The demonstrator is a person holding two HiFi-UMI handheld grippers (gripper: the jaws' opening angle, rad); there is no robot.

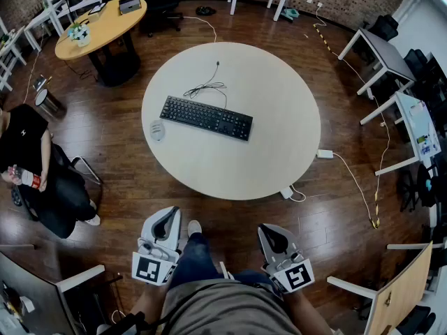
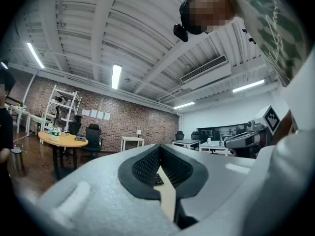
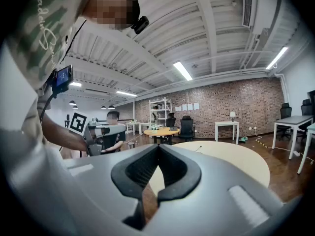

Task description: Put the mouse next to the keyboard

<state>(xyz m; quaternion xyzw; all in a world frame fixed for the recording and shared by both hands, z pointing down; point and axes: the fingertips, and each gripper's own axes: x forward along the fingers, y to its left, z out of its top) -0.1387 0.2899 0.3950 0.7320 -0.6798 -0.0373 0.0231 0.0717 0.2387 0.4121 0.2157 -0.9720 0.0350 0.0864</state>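
Observation:
A black keyboard point(image 1: 207, 117) lies near the middle of the round cream table point(image 1: 279, 145), its cable point(image 1: 207, 86) coiled behind it. The pale grey mouse point(image 1: 157, 130) rests on the table just off the keyboard's left end. Both grippers are held low, near the person's body and short of the table's near edge. My left gripper point(image 1: 167, 217) point(image 2: 158, 149) is shut with nothing in it; a strip of keyboard point(image 2: 156, 179) shows below the tips. My right gripper point(image 1: 271, 232) point(image 3: 158, 149) is shut too and holds nothing, and it faces the table point(image 3: 226, 156).
A person in black point(image 1: 28, 152) sits at the left. A wooden oval table point(image 1: 101, 25) stands at the back left, with white desks point(image 1: 380, 54) on the right. A power adapter point(image 1: 325, 154) and cords lie on the floor by the table's right side.

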